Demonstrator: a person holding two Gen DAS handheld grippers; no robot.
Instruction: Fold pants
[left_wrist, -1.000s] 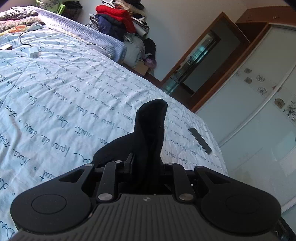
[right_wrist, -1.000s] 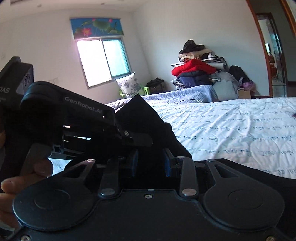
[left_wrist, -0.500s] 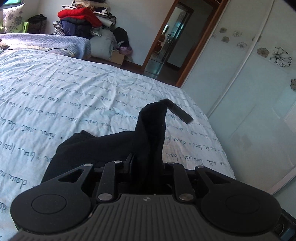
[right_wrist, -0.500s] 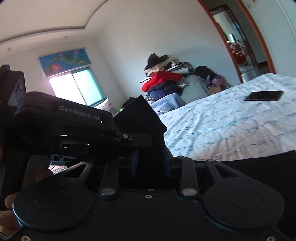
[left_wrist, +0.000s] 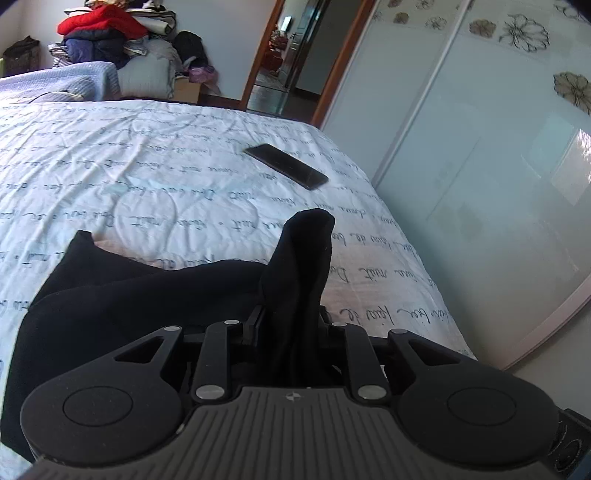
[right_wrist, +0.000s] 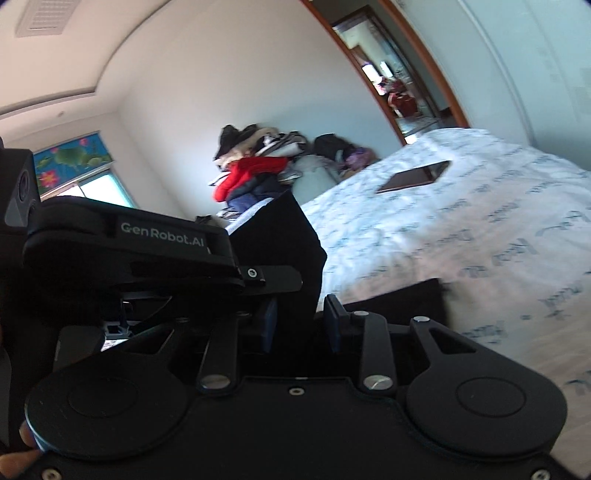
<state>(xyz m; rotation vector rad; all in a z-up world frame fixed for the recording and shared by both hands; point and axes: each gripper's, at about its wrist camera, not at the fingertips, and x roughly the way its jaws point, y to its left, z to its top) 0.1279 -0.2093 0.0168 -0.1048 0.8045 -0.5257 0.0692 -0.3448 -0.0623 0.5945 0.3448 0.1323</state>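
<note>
Both tools grip the same garment so that one edge can be carried across the bed as a single straight line. The left tool (left_wrist: 290, 325) has a bunched fold of the black pants (left_wrist: 147, 295) standing up between its jaws; the jaws are opening, and the cloth is not yet free of them. The rest of the pants lies spread on the bed (left_wrist: 147, 166) to the left of and below this tool, which suggests that the carried edge is being laid down on the fabric already resting there. The right tool (right_wrist: 299, 325) is clamped on another part of the pants (right_wrist: 291, 240), which rises as a dark flap between its pads; a further dark panel lies flat on the bed (right_wrist: 461, 240) just right of it. The left tool shows beside it at the left of the right wrist view, so the two grips sit close together. A phone (left_wrist: 286, 166) lies farther away on the bed, well apart from the cloth and out of the folding path. A pile of clothes (left_wrist: 99, 29) stands against the far wall. The fold appears near completion; the right grip probably holds the edge steady during release.
</note>
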